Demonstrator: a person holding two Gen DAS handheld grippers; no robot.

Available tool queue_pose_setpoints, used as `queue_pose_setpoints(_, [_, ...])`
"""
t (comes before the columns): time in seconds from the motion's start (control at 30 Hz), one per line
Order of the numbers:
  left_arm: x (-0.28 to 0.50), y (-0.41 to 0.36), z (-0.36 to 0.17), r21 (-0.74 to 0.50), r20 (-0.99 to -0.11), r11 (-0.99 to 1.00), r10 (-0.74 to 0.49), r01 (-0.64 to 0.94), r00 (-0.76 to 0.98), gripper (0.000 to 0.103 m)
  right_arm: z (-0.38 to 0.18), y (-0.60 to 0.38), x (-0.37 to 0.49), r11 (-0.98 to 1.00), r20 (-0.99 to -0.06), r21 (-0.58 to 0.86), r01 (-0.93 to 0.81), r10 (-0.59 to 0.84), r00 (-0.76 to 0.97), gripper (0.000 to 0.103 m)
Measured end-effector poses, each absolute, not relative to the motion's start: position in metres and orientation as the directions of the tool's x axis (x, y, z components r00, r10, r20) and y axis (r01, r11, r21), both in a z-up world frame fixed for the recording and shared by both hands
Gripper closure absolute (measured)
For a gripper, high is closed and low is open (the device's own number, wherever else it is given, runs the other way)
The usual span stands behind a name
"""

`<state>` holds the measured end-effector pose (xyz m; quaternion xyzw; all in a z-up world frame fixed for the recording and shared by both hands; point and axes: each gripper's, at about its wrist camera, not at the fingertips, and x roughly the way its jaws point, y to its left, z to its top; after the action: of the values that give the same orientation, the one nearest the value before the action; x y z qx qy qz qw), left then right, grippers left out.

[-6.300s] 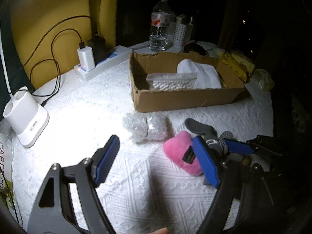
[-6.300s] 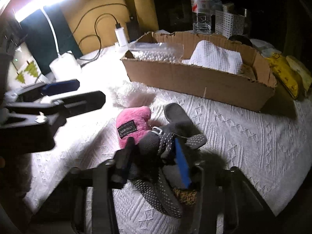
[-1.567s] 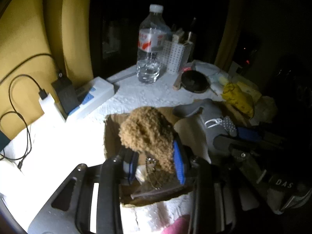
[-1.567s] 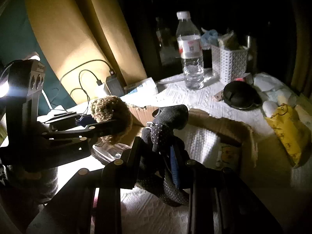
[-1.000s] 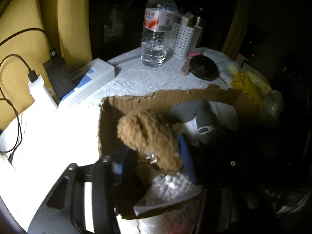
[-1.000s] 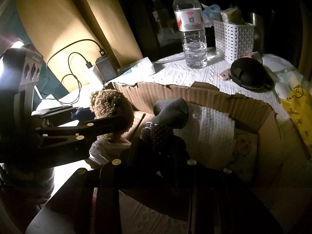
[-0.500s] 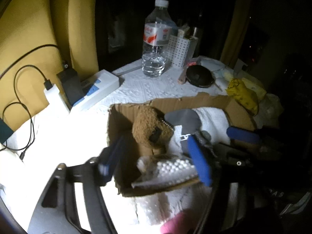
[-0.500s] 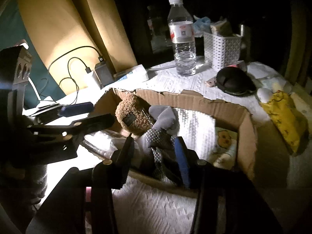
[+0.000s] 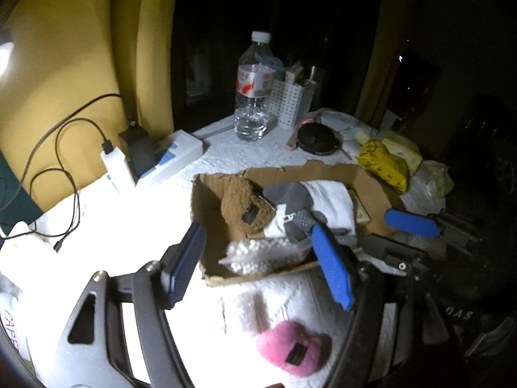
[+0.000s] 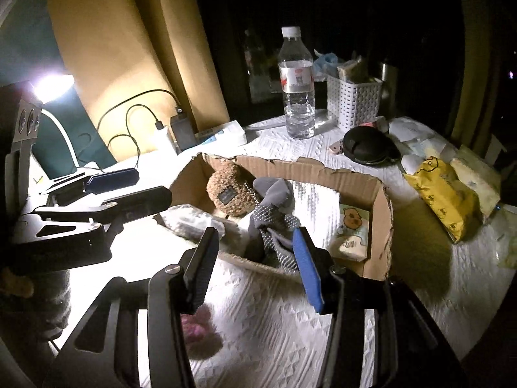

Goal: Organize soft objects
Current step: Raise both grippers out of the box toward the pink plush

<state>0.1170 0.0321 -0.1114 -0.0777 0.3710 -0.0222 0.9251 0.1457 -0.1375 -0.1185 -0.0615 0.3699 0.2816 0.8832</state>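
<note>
A cardboard box (image 9: 223, 179) (image 10: 381, 223) holds a brown fuzzy plush (image 9: 247, 210) (image 10: 231, 194), grey dotted socks (image 9: 292, 205) (image 10: 273, 216), a white towel (image 9: 332, 199) and a bag of white beads (image 9: 261, 253). A pink plush (image 9: 292, 349) (image 10: 198, 326) lies on the white cloth in front of the box. My left gripper (image 9: 258, 265) is open and empty above the box's near edge. My right gripper (image 10: 253, 266) is open and empty just before the box, also visible in the left wrist view (image 9: 410, 223).
A water bottle (image 9: 255, 97) (image 10: 295, 84), white basket (image 10: 353, 98), black round case (image 10: 366, 145), yellow packet (image 10: 442, 194) and power strip with chargers (image 9: 152, 161) stand behind and beside the box. A lamp (image 10: 51, 87) shines at left.
Both grippers carried the brown plush and the grey socks over the box, opened and let them drop inside. Both have since drawn back toward the near side.
</note>
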Motion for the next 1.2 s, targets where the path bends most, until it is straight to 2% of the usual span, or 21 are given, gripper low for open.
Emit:
queue_pose_setpoints(0.63, [0.06,0.039,-0.114,-0.161,-0.684,0.987,-0.102,-0.013,0.722,0.032,-0.107,-0.137,0.093,0.841,-0.672,0.085,-0.535,0.445,0.592,0.052])
queue_pose_setpoints(1.2, [0.049,0.055,-0.147,-0.169,-0.734,0.985,-0.102,-0.035,0.671,0.032,-0.151,-0.109,0.077,0.823,-0.73,0.11,-0.557,0.447,0.516,0.052])
